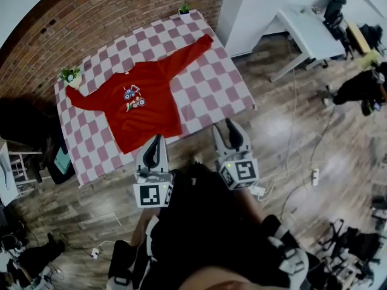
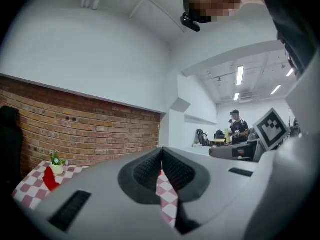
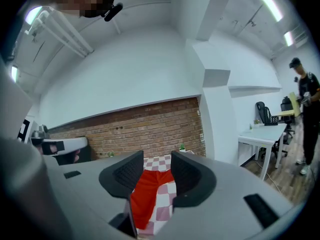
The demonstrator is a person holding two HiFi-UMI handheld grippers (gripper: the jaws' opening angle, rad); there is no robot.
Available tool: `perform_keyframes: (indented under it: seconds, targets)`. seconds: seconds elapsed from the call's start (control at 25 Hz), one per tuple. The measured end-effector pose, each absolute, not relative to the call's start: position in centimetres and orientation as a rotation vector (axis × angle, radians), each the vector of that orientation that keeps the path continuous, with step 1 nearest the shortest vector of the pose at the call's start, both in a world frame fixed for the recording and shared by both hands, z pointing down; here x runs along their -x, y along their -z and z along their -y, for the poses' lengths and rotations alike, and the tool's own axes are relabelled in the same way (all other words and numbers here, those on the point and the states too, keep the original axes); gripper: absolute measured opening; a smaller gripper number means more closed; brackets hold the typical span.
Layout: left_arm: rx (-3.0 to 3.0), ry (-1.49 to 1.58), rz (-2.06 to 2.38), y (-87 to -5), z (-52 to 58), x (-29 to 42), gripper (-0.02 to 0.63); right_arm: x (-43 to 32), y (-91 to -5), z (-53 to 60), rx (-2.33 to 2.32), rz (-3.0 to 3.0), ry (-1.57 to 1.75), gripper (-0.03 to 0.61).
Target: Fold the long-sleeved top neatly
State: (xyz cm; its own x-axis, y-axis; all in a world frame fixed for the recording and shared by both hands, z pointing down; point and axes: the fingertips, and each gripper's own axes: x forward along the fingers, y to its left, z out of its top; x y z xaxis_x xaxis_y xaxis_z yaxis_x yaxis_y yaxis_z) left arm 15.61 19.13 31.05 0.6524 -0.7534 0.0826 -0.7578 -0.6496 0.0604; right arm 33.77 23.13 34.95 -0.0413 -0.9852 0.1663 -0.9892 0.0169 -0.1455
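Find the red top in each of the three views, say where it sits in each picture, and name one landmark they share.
Head view: the red top lies spread flat on the checked cloth, upper left of centre.
Left gripper view: only a red sliver at lower left, beside the potted plant.
Right gripper view: low centre, seen between the jaws.
Shared landmark: the brick wall behind it.

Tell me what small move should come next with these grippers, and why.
Probably open the left gripper: its jaws are together and empty, while the right gripper stands open. The red top lies flat and unfolded on the checked table, sleeves spread, and both grippers hover near the table's front edge, touching nothing.
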Motion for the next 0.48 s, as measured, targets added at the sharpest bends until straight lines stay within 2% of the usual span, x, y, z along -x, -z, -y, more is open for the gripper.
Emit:
perform_keyframes:
  seconds: [0.48]
  targets:
    - [-2.790,-0.102,1.214,-32.5,-12.0,-23.1,0.007,-39.9,-37.0,-14.4,-2.156,2.204,-0.409,0.164]
